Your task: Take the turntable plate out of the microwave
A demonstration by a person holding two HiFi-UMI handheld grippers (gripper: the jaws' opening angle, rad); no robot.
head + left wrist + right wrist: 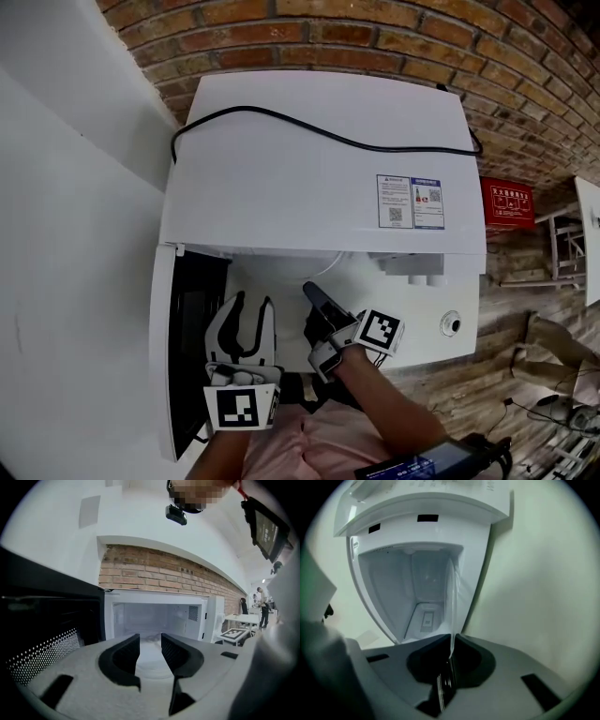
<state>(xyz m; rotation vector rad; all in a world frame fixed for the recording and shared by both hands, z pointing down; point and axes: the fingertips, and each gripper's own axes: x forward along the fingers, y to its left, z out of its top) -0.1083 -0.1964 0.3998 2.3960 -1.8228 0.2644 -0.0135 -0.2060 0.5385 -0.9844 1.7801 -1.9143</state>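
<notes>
Right gripper (315, 293) clamps the glass turntable plate (452, 603) at the microwave (319, 159) mouth.
The plate's rim stands edge-on between the nearly closed right jaws, lower centre of the right gripper view. The left gripper (253, 306), jaws wide and empty, hovers beside the open door (178, 366).

The clear glass turntable plate (453, 604) is seen edge-on, inside the open cavity of the white microwave (319, 159). Its near rim is clamped by the right gripper (451, 643).
</notes>
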